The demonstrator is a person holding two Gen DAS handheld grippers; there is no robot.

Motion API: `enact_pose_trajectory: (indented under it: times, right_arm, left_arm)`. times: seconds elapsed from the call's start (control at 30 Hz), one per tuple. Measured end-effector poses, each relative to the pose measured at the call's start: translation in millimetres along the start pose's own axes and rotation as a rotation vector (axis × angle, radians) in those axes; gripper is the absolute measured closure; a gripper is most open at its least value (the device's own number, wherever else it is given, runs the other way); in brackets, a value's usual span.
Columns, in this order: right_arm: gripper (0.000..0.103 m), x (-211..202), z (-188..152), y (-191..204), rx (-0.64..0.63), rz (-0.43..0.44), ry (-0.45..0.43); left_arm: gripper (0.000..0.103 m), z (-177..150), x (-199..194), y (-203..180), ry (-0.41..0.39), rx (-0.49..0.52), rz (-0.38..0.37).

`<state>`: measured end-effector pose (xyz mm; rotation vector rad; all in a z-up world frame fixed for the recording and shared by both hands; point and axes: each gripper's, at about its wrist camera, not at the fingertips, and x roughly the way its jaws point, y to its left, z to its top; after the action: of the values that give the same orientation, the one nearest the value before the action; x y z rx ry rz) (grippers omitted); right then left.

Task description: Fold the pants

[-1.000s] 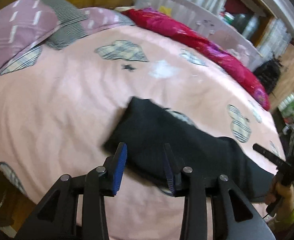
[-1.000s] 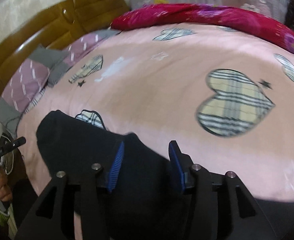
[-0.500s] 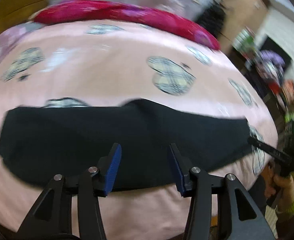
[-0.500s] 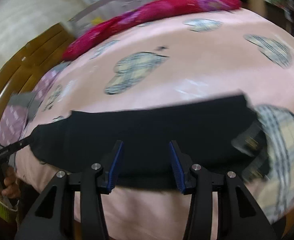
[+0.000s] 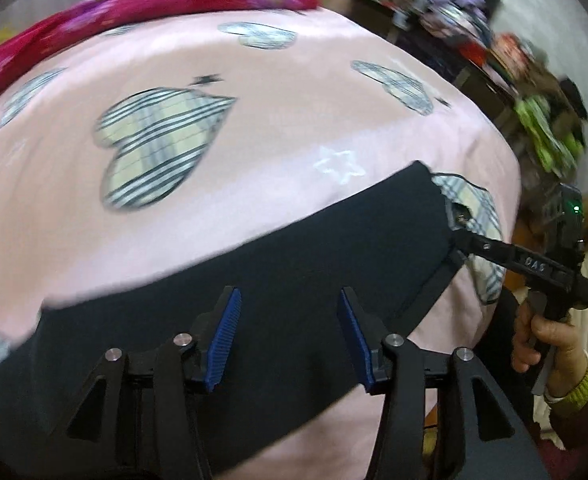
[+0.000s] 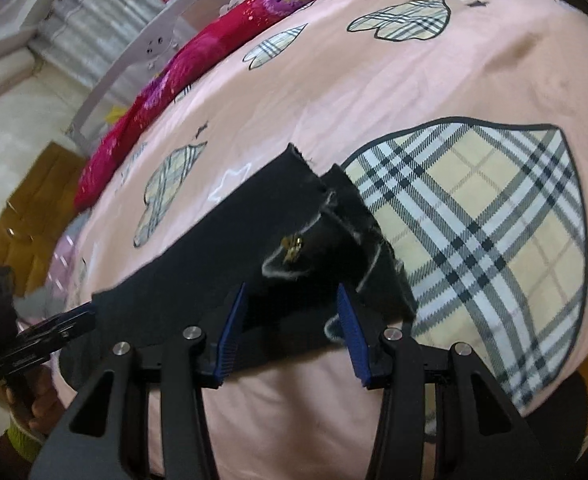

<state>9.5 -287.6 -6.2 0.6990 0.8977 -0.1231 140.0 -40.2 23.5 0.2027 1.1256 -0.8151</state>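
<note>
Black pants (image 5: pixel 294 264) lie flat in one long strip across the pink bed sheet (image 5: pixel 253 140). My left gripper (image 5: pixel 291 336) hovers over their middle. Its blue pads stand apart and its jaws are opening, with nothing pressed between them. In the right wrist view, the waist end (image 6: pixel 294 244) shows a zip and a pale inner lining. My right gripper (image 6: pixel 289 332) is open just above that end, gripping no cloth. From the left wrist view, the right gripper (image 5: pixel 452 236) reaches the waist edge, and a hand (image 5: pixel 542 332) holds its handle.
A red quilt (image 6: pixel 221 36) runs along the far side of the bed, with a white rail (image 6: pixel 133 52) behind it. A wooden headboard (image 6: pixel 25 208) is at the left. Cluttered shelves (image 5: pixel 494 40) stand past the foot. The bed's near edge lies just under both grippers.
Both views have swung along the pants toward the waist end. The left jaws have widened. The right gripper now sits over the waist. The pants lie stretched out flat.
</note>
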Motion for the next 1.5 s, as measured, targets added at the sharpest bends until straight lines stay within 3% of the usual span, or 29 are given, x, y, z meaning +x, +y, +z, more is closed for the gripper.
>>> enact_pose_trajectory:
  times: [0.13, 0.17, 0.2, 0.27, 0.3, 0.33, 0.4, 0.5, 0.67, 0.77, 0.93, 0.97, 1.07, 1.17, 1.27, 1.37, 1.43, 1.5]
  right_arm:
    - [0.056, 2.8, 4.9, -4.8, 0.029, 0.05, -0.016]
    - [0.062, 3.8, 5.9, -5.8, 0.034, 0.063, -0.019]
    - [0.075, 5.2, 6.4, -6.2, 0.032, 0.072, -0.018]
    - [0.093, 8.8, 6.1, -6.8, 0.028, 0.085, -0.004]
    - [0.096, 10.2, 5.7, -6.7, 0.025, 0.091, 0.002]
    - [0.096, 9.4, 3.9, -7.5, 0.021, 0.092, 0.001]
    - [0.097, 3.1, 2.7, -6.5, 0.01, 0.103, -0.009]
    - [0.098, -15.3, 2.8, -7.9, 0.015, 0.134, -0.034]
    - [0.098, -44.6, -0.1, -15.7, 0.023, 0.143, -0.055]
    - [0.098, -33.8, -11.9, -24.6, 0.027, 0.113, -0.002]
    - [0.09, -19.9, -17.1, -32.6, 0.052, 0.044, 0.03]
    - [0.083, -24.6, -18.3, -31.9, 0.05, 0.04, 0.023]
    - [0.05, -40.6, -21.4, -35.2, 0.048, 0.007, -0.038]
    - [0.05, -42.2, -28.4, -44.9, 0.095, 0.051, -0.043]
    - [0.05, -27.7, -32.8, -47.4, 0.135, 0.088, -0.006]
    - [0.05, -22.4, -36.5, -45.5, 0.128, 0.119, -0.022]
    - [0.05, -19.8, -37.0, -44.7, 0.121, 0.137, -0.034]
    - [0.053, -16.5, -37.1, -45.8, 0.115, 0.153, -0.043]
  left_arm:
    - [0.048, 42.3, 33.2, -21.3, 0.059, 0.098, -0.059]
    - [0.048, 49.9, 42.1, -24.9, 0.078, 0.112, -0.073]
    - [0.048, 56.0, 51.2, -28.7, 0.103, 0.127, -0.094]
    - [0.048, 65.3, 75.6, -39.8, 0.159, 0.156, -0.136]
    - [0.051, 68.3, 85.6, -45.1, 0.185, 0.169, -0.142]
    - [0.054, 70.3, 94.4, -50.2, 0.208, 0.182, -0.145]
    - [0.082, 73.1, 108.5, -63.4, 0.244, 0.216, -0.155]
    - [0.095, 78.6, 108.0, -83.2, 0.254, 0.26, -0.193]
    - [0.095, 80.0, 96.6, -115.4, 0.226, 0.341, -0.221]
    - [0.094, 77.4, 108.4, -122.4, 0.235, 0.358, -0.174]
    - [0.091, 78.9, 111.5, -117.7, 0.263, 0.357, -0.142]
    - [0.087, 79.5, 108.0, -118.9, 0.253, 0.37, -0.139]
    - [0.072, 85.1, 106.5, -122.7, 0.243, 0.386, -0.13]
    - [0.061, 88.6, 114.3, -127.7, 0.254, 0.392, -0.135]
    - [0.061, 89.2, 129.0, -132.9, 0.297, 0.409, -0.136]
    - [0.061, 91.3, 142.8, -139.3, 0.317, 0.432, -0.142]
    - [0.059, 97.9, 151.9, -137.3, 0.332, 0.409, -0.161]
    - [0.065, 104.4, 158.7, -133.0, 0.349, 0.372, -0.197]
